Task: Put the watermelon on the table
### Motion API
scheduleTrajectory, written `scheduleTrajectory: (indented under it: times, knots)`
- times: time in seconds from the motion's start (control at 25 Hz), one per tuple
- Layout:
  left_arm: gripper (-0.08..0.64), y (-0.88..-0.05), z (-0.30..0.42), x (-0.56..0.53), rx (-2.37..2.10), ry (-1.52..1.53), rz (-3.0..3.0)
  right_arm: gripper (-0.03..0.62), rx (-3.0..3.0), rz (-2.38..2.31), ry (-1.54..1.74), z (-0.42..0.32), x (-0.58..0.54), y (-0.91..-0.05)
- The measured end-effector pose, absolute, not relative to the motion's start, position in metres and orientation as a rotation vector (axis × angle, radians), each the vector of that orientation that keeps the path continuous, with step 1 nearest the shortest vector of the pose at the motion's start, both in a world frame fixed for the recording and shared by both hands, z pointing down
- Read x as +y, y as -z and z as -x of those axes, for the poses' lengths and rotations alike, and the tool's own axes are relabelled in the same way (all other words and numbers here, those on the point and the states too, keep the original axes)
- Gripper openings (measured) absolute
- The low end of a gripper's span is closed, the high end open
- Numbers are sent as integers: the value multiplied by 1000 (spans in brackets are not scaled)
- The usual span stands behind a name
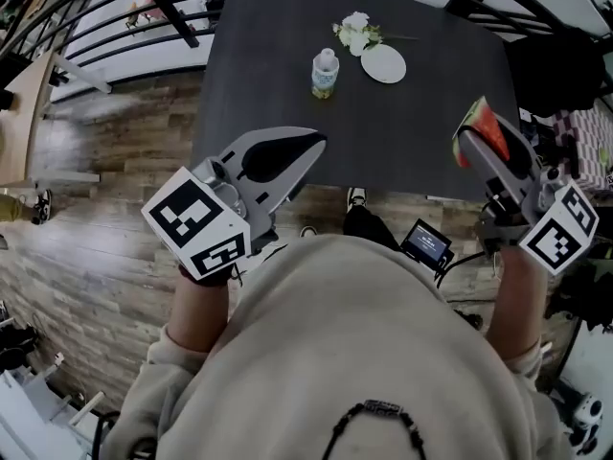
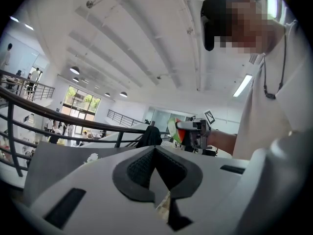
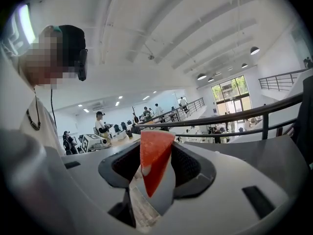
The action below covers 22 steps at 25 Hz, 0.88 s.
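Red flesh edged with a green rind marked the watermelon slice (image 1: 484,127), which was clamped between the jaws of the right gripper (image 1: 482,149). In the right gripper view the slice was seen standing upright with its point turned downward, and both pads were pressed against its flat faces. From the head view it was seen over the near right corner of the table (image 1: 412,142), carried by the gripper and not laid on the dark top. The left gripper (image 1: 308,149) was held over the near left edge of the table. Its jaws were brought together at the tips, and nothing was held between them. Toward the far side of the table, three things were set close together: a small bottle (image 1: 326,73) standing upright, a white plate (image 1: 383,63) just to its right, and a white flower (image 1: 355,34) lying at the plate's far left rim. A wooden floor (image 1: 115,209) was shown to the left of the table, and a dark railing (image 1: 144,17) was seen beyond its far left corner.
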State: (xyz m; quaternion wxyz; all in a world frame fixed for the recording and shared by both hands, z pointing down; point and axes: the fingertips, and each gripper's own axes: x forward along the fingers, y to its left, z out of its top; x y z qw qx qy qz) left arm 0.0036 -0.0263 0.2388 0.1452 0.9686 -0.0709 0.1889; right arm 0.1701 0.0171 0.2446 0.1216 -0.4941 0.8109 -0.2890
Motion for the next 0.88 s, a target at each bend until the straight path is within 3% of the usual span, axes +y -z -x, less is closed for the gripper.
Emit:
scheduleTrajectory:
  times: [0.48,0.76,0.88]
  knots:
    - [2,-228,-18,-35,-197,-541,-2819,202,2313,1448,842,-186,10,-253]
    - [2,-245,-154,-71,-196,-564,-2757,202,2278,1432,926,-322,-24,-287]
    - [2,-246,-144,-61,-196,-579,-2733,202,2280,1421,948,-312,-20,-289]
